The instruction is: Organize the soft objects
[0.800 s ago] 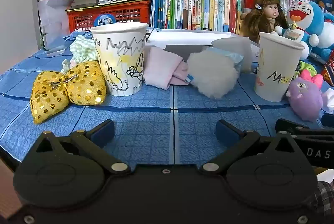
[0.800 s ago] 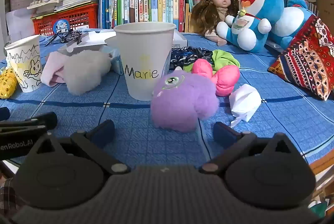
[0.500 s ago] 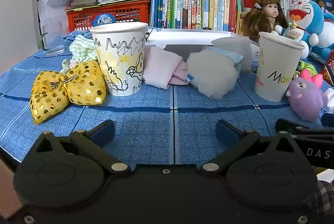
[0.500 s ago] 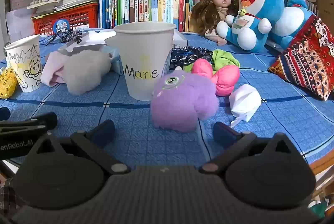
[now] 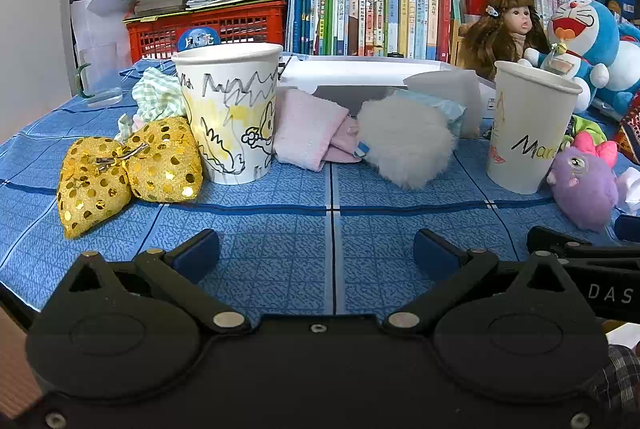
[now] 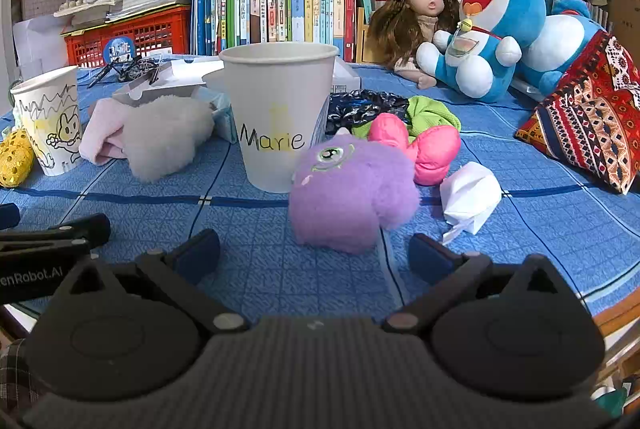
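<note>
A gold sequin bow (image 5: 128, 169) lies left of a doodled paper cup (image 5: 229, 111). A pink cloth (image 5: 310, 129) and a white fluffy puff (image 5: 404, 145) lie between that cup and the "Marie" cup (image 5: 528, 127) (image 6: 280, 117). A purple plush (image 6: 348, 193) with a pink bow (image 6: 416, 145) lies right of the Marie cup, just ahead of my right gripper (image 6: 314, 253), which is open and empty. My left gripper (image 5: 316, 249) is open and empty over bare blue cloth, short of the cups.
A crumpled white paper (image 6: 470, 195), a green cloth (image 6: 430, 111) and a patterned red cushion (image 6: 588, 125) lie to the right. A doll (image 6: 416, 21), a Doraemon plush (image 6: 492, 33), books and a red crate (image 5: 208, 29) line the back. A white box (image 5: 360, 77) sits behind the soft things.
</note>
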`<act>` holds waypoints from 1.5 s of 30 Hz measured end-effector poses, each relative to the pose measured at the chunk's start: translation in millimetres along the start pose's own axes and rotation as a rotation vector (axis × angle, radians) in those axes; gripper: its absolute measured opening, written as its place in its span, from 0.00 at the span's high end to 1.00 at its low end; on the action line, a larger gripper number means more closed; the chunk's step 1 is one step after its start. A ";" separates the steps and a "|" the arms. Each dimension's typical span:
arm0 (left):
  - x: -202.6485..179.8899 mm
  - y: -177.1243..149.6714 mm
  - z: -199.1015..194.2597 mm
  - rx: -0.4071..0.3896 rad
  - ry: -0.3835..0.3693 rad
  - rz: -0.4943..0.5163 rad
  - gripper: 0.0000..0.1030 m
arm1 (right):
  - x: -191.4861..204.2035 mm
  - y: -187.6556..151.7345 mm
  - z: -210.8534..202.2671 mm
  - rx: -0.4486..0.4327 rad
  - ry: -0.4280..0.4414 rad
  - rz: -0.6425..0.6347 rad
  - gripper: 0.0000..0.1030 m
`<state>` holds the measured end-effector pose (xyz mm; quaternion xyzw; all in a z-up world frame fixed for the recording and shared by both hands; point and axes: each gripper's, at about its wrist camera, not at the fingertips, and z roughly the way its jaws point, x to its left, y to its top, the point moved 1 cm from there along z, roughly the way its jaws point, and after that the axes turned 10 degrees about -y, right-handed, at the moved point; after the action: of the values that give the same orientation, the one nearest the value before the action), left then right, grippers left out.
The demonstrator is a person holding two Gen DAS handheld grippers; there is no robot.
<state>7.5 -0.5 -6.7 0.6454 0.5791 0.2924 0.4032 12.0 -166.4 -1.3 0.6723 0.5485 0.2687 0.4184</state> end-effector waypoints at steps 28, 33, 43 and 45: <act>-0.1 0.6 0.3 0.003 -0.001 0.000 0.00 | -1.7 -1.9 -1.7 -0.011 0.002 -0.003 0.00; -0.1 0.6 0.3 0.001 -0.001 0.001 0.00 | -1.7 -1.9 -2.1 -0.013 0.003 -0.003 0.00; -0.2 0.3 0.4 0.004 -0.001 0.001 0.00 | -1.6 -1.7 -1.8 -0.013 0.003 -0.003 0.00; -0.1 0.1 0.4 0.003 -0.001 0.001 0.00 | -1.6 -2.0 -2.0 -0.013 0.003 -0.003 0.00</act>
<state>7.9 -0.7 -6.8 0.6465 0.5788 0.2915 0.4026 8.9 -167.3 -1.8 0.6685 0.5482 0.2724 0.4223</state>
